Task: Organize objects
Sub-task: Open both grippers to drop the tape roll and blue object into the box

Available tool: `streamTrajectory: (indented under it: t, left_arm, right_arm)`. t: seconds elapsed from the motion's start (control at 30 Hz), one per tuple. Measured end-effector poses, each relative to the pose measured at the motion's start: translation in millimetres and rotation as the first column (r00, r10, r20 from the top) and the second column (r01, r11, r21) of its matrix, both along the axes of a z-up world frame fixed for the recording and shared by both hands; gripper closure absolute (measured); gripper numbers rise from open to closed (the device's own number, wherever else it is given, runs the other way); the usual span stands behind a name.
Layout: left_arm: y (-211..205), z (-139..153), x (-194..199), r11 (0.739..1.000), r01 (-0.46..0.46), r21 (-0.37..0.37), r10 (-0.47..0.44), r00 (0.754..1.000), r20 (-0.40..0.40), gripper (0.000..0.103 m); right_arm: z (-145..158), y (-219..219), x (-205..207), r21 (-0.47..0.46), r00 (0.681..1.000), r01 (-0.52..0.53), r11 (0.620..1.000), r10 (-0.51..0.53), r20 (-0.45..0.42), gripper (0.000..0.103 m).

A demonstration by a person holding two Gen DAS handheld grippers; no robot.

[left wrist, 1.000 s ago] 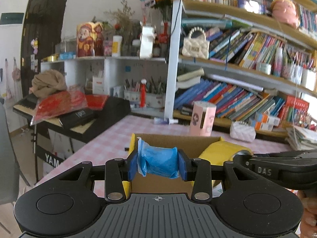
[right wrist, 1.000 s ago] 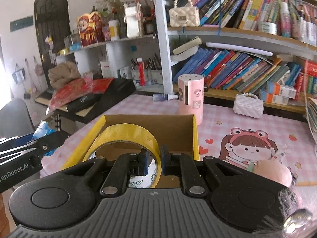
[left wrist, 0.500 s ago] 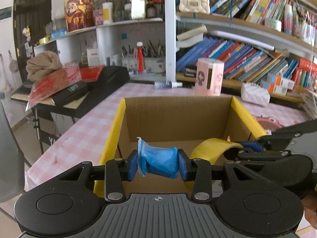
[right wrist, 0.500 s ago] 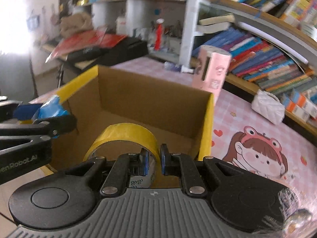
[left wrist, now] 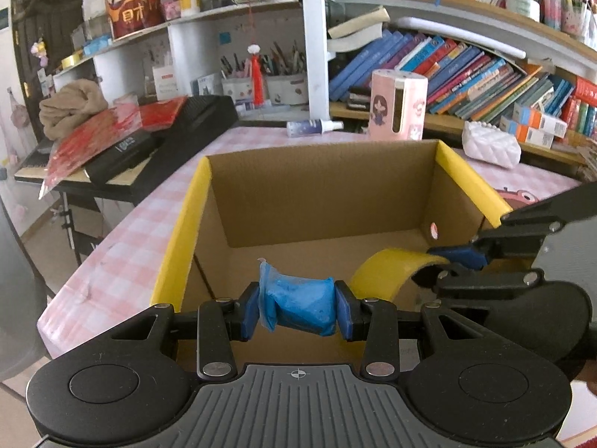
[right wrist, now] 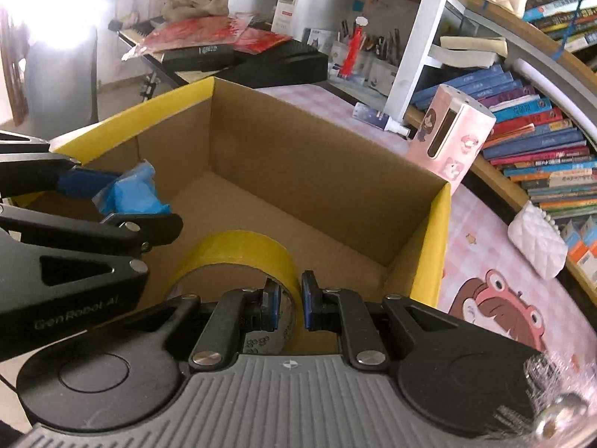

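You've got both grippers loaded and hanging over the open cardboard box (left wrist: pixel 324 186), pointing down into it. The left gripper (left wrist: pixel 298 311) is clamped on a blue plastic-wrapped packet (left wrist: pixel 300 308), pads squeezing it from both ends so it sits crosswise between the fingers. That grip keeps the soft wrapper from sliding out, though the film bunches up at one end.

The right gripper (right wrist: pixel 290 304) is pinched tight on the wall of a yellow tape roll (right wrist: pixel 238 257), one pad inside the ring, one outside. Holding the rim like that lets the roll hang on edge and go in without needing a wide opening. From the left wrist view the roll sits low on the right side of the box, near the floor; can't tell if it touches the bottom yet.

The box floor looks bare apart from what you're carrying, so both items have room. The packet is on the left side, the roll on the right, so the two tools stay just beside each other without crossing. Box stands on the pink checked tablecloth (left wrist: pixel 123 246), yellow-edged flaps up.

Judgement: you're at the drop-off step, nothing released yet. Next likely needs a bit more lowering, then letting go. Watch the right-hand wall, the roll is near it.
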State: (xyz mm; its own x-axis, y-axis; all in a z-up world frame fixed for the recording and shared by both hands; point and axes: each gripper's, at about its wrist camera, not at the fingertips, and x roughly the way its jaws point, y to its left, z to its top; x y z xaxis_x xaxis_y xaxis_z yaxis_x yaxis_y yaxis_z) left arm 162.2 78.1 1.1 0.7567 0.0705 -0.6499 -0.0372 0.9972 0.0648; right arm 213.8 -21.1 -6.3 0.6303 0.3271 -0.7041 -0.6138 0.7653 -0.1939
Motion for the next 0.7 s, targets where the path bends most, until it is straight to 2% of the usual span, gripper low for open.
streamTrajectory:
  t: [0.33,0.7]
  left_arm:
    - [-6.4,-12.4,12.8,1.000,0.003,0.024,-0.002,0.998,-0.056,0.064]
    - [-3.2,-17.6,14.3,1.000,-0.016,0.009,0.016,0.997,-0.078,0.063]
  right_arm:
    - [-3.8,2.4,7.2,-0.078,0.998,-0.057,0.995,0.057,0.006,0.092]
    - [-3.6,1.9,6.8,-0.066,0.998,-0.057,0.996,0.057,0.003,0.092]
